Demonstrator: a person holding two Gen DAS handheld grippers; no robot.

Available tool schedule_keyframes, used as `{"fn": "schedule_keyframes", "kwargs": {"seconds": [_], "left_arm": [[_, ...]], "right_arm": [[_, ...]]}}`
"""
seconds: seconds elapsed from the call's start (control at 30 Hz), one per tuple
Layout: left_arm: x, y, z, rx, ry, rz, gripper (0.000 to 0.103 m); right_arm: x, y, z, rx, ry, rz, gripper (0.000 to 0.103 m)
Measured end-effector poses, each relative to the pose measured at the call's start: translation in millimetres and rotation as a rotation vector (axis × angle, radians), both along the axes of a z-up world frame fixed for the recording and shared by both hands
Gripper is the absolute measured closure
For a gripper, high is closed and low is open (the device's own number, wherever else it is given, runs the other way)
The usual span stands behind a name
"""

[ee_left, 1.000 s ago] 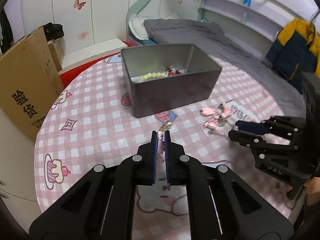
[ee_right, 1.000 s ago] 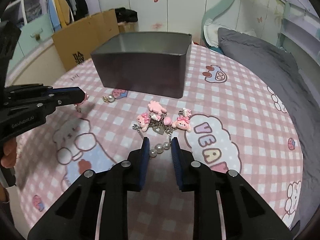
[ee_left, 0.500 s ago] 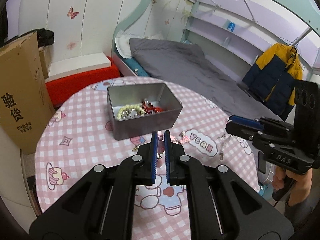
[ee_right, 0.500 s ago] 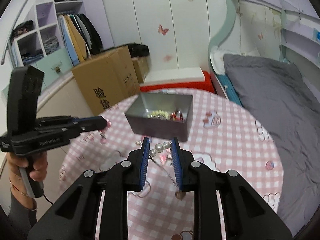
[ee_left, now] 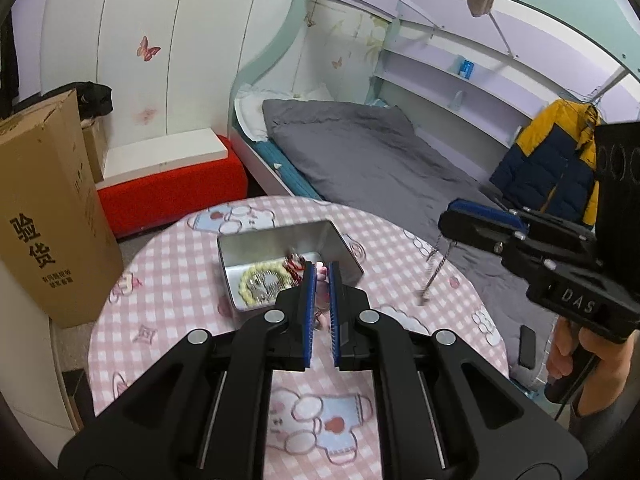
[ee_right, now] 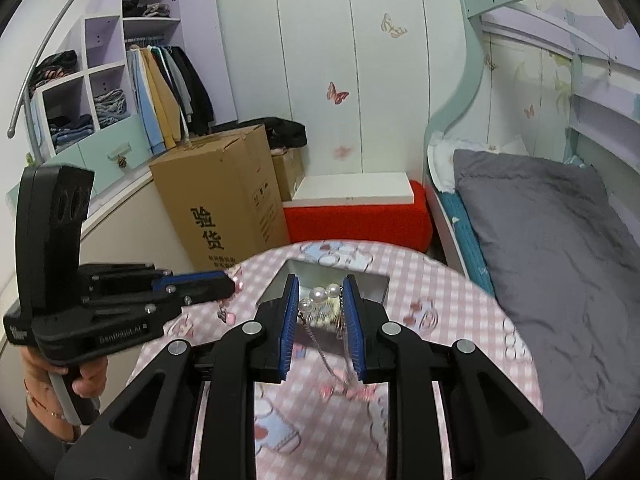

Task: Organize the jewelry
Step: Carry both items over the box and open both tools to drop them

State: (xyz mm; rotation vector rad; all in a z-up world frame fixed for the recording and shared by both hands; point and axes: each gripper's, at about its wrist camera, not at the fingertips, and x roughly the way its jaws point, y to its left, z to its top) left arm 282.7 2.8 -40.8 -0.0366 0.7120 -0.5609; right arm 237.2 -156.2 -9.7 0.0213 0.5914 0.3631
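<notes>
Your right tongs (ee_right: 320,312) are sitting part-way open with a pearl chain (ee_right: 320,294) caught between the blue pads (ee_right: 289,320): three pearls are showing up near the tips, and the silver links are trailing down below them, with pink charms blurring at the bottom end. The chain is hanging clear above the pink checked worktop (ee_right: 460,320).

Your left tongs (ee_left: 321,276) are pinched nearly together, and something small and pink (ee_left: 320,270) is peeking out right at the tips; from the right camera a little charm is dangling under those tips, so they are clamped on a small pink piece, too blurred to name.

The metal tin (ee_left: 340,246) is sitting on the worktop below both tongs, and it is holding a pale yellow bead bracelet (ee_left: 256,280) and a red piece (ee_left: 294,266) beside it.

Both tongs are hanging well above the worktop, neither touching the tin. A hand (ee_left: 568,352) is gripping the right handle.
</notes>
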Motion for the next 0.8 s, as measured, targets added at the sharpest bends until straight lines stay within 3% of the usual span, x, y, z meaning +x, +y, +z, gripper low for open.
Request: {"fn": "schedule_keyframes", "kwargs": {"seconds": [0.23,0.43,0.8], "left_arm": [[40,-9,-11,0.015,0.032,0.008,0.096],[75,-18,-37,0.037,0.095,0.006,0.096],[95,-40,-77,0.09,0.175,-0.013,0.096]], "right_arm": [[32,8,-2,-0.01,-0.013,0.003,0.083],[59,16,-24,-0.018,0.026,0.013,0.083],[82,13,-64,-0.022,0.12,-0.004,0.082]]}}
